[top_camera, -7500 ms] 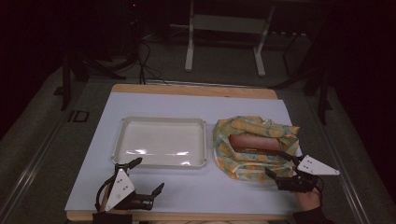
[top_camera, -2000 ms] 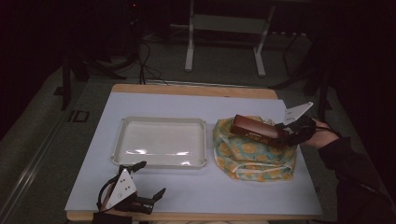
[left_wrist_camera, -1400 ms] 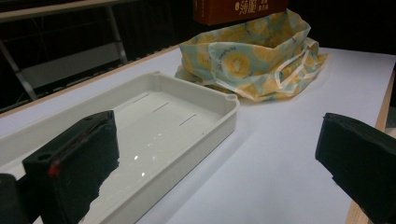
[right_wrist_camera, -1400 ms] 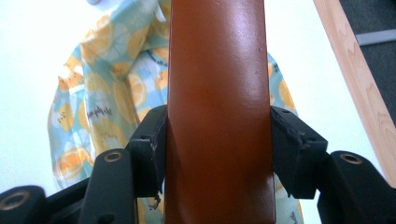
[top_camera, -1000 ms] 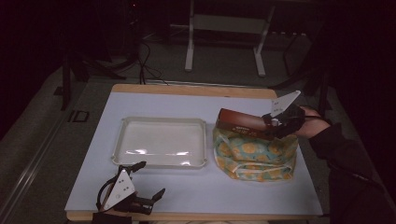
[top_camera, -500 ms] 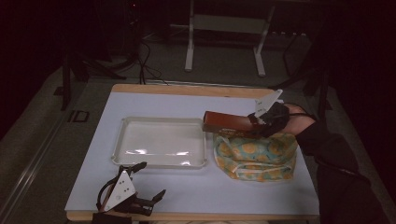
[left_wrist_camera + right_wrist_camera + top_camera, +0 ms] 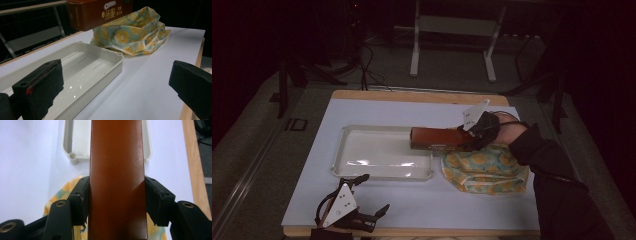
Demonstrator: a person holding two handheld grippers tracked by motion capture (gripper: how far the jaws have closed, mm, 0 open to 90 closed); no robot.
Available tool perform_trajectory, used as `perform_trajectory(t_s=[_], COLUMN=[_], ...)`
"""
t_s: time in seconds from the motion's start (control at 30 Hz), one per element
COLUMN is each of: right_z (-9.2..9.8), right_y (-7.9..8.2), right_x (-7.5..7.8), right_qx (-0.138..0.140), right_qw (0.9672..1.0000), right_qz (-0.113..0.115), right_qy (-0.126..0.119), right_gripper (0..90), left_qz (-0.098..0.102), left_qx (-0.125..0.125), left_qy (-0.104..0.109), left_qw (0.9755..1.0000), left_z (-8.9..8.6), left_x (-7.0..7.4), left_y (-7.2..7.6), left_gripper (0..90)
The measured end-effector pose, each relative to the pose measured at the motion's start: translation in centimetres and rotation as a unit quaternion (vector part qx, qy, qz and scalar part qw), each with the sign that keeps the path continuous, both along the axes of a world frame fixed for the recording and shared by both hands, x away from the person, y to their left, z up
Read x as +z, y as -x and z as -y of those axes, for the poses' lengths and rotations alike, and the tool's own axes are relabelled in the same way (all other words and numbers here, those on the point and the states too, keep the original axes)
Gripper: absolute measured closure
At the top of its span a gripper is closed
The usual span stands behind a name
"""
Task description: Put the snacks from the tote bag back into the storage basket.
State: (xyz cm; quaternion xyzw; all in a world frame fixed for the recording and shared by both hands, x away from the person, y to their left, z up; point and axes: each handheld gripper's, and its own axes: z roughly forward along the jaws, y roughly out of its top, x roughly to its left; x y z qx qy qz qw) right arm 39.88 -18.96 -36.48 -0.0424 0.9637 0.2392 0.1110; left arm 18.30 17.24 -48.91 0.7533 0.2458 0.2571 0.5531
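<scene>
A long brown box [image 7: 439, 138] hangs in the air, clamped at its near end by my right gripper [image 7: 477, 134]. Its far end reaches over the right edge of the white tray [image 7: 362, 161]. In the right gripper view the brown box [image 7: 117, 177] runs straight up between both jaws, above the white tray [image 7: 73, 155] and the yellow patterned cloth bag [image 7: 58, 195]. The cloth bag [image 7: 484, 167] lies crumpled on the table right of the tray. My left gripper [image 7: 367, 217] rests open at the table's front edge. The left gripper view shows the box [image 7: 100, 12], the bag [image 7: 130, 32] and the tray [image 7: 82, 67].
A white sheet [image 7: 422, 200] covers the wooden table [image 7: 412, 96]. Beyond the table's far edge stand a metal frame's legs [image 7: 452, 45] and cables on a dark floor. A dark sleeve [image 7: 562, 190] comes in from the lower right.
The right gripper lifted the brown box out of the cloth bag and carried it left, so that its far end is now over the tray's right edge. The left gripper stayed put.
</scene>
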Motion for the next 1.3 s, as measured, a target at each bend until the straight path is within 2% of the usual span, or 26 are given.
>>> perform_trajectory(t_s=[0.37, 0.5, 0.7, 0.87, 1.03, 1.3], right_z=[-3.6, -4.7, -6.4, -7.4, -8.4, -10.0], right_y=[-0.2, -0.2, -0.1, -0.1, 0.2, 0.1], right_x=[-0.6, -0.8, -1.3, -1.7, -2.4, -4.7], right_qx=[0.020, 0.024, 0.042, 0.042, 0.044, 0.050], right_qw=[0.9995, 0.9989, 0.9979, 0.9969, 0.9962, 0.9965], right_qz=[-0.008, -0.019, -0.017, -0.019, -0.012, -0.018], right_qy=[-0.022, -0.035, -0.046, -0.063, -0.075, -0.064], right_gripper=[42.9, 42.9, 42.9, 42.9, 43.0, 42.9], left_qz=[0.002, 0.002, 0.002, 0.002, -0.001, -0.014], left_qx=[0.003, -0.001, -0.004, -0.005, -0.005, -0.004], left_qy=[0.001, -0.002, -0.002, -0.004, -0.006, -0.006], left_qw=[1.0000, 1.0000, 1.0000, 1.0000, 1.0000, 0.9999], left_z=[-0.1, 0.0, 0.0, 0.0, 0.1, 0.1], left_x=[0.0, 0.0, 0.0, 0.0, -0.1, -0.1], left_y=[0.0, 0.0, 0.1, 0.1, 0.1, 0.0], left_gripper=[0.0, 0.0, 0.0, 0.0, 0.0, 0.0])
